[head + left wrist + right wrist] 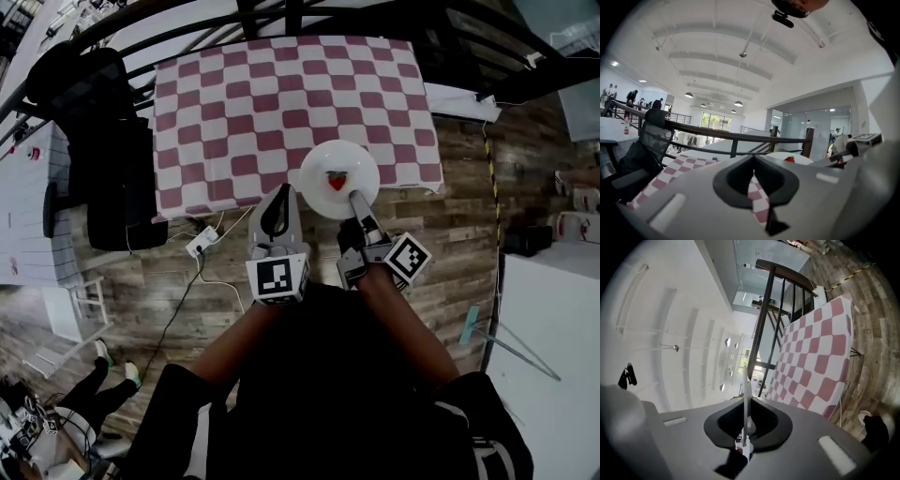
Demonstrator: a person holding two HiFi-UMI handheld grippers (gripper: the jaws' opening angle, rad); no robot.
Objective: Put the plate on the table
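A white plate (323,159) with a small red strawberry (337,178) on it is over the front right part of the table (244,103), which has a red-and-white checked cloth. The plate's near rim juts past the table's front edge. My right gripper (357,199) is shut on that near rim; in the right gripper view the plate (746,394) shows edge-on between the jaws. My left gripper (279,195) hangs shut and empty just left of the plate, at the table's front edge. From the left gripper view the plate (778,157) and strawberry (789,159) lie ahead to the right.
A black office chair (108,159) stands against the table's left side. A power strip (201,246) with white cables lies on the wooden floor below the front edge. A dark railing (281,19) runs behind the table. A white table (553,356) stands at the right.
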